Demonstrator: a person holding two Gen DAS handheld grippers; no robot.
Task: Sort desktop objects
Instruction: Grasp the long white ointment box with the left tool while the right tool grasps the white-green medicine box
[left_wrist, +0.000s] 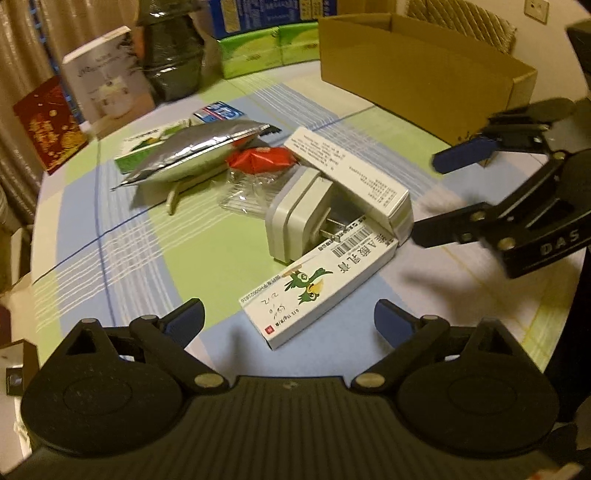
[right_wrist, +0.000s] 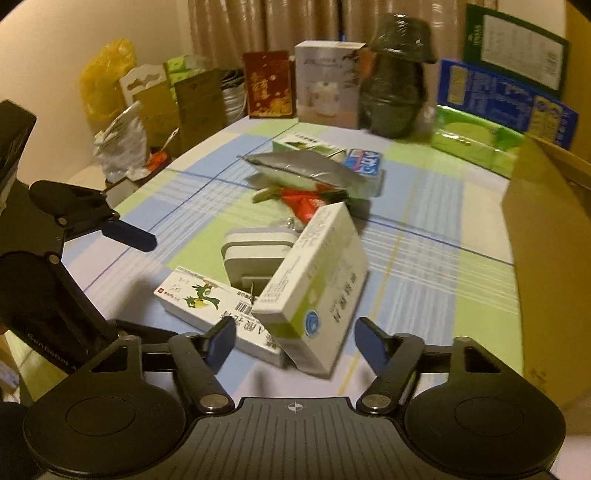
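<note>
Left gripper (left_wrist: 289, 319): jaws wide, empty, poised just short of the bird-print carton (left_wrist: 317, 286). Right gripper (right_wrist: 294, 341): jaws wide, empty, straddling the near end of the green-and-white carton (right_wrist: 314, 291) without touching it. Bird-print carton: lies flat toward the near edge of the desk (left_wrist: 221, 229); light, stiff card, likely best taken across its narrow width. Green-and-white carton: tilted, one end propped on the white plug adapter (left_wrist: 295, 214), the other on the bird-print carton; light, may slide off when nudged, so grip its long sides. Plug adapter: hard, smooth, denser, prongs exposed. Mid-desk: red wrapper (left_wrist: 262, 157), crinkled clear plastic, silver foil pouch (left_wrist: 195, 151), soft and slippery, over a flat green box. Far right corner: open cardboard box (left_wrist: 417, 70), probable destination.
</note>
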